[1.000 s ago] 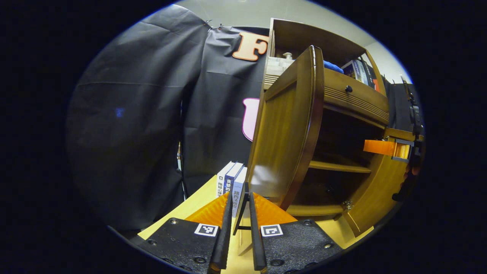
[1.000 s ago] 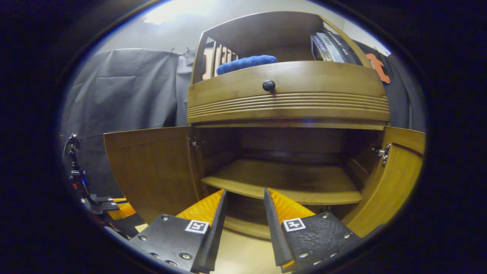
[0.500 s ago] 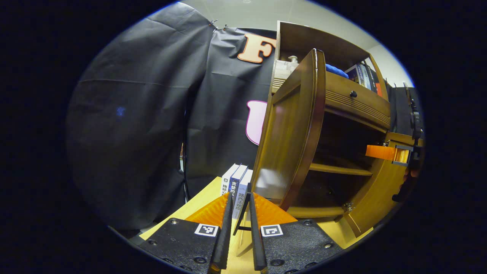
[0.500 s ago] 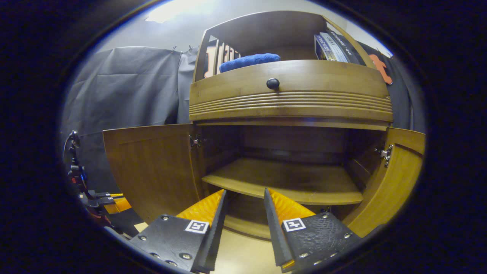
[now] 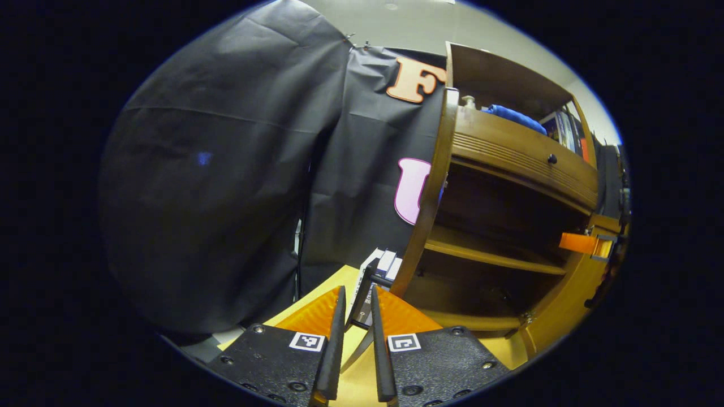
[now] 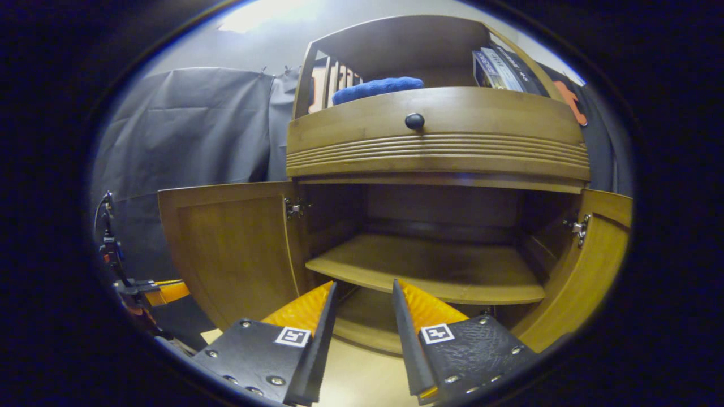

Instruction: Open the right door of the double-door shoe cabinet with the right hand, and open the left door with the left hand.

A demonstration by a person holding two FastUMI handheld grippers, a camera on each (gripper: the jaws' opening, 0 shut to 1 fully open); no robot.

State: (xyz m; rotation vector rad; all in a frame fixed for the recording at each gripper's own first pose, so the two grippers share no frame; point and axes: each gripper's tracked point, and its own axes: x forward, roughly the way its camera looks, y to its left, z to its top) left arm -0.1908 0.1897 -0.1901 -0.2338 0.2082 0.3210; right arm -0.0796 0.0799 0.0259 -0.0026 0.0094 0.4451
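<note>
The wooden shoe cabinet (image 6: 435,147) stands with both lower doors swung open. In the left gripper view the left door (image 5: 428,198) shows edge-on, and my left gripper (image 5: 356,291) is shut on its thin black handle (image 5: 365,297). In the right gripper view the left door (image 6: 232,249) is wide open at the left and the right door (image 6: 588,271) at the right. My right gripper (image 6: 363,284) hovers open in front of the cabinet's inner shelf (image 6: 430,271), touching nothing. Its orange finger also shows as the right gripper (image 5: 578,243) by the right door.
A drawer with a black knob (image 6: 414,121) sits above the doors. On top lie a blue cloth (image 6: 378,87) and books (image 6: 498,68). More books (image 5: 383,263) stand beside the cabinet on the yellow tabletop (image 6: 362,373). The left gripper (image 6: 161,291) shows beyond the left door.
The left door has swung further open with my left gripper on its handle, and now shows edge-on in the left gripper view. The right gripper has hardly moved.
</note>
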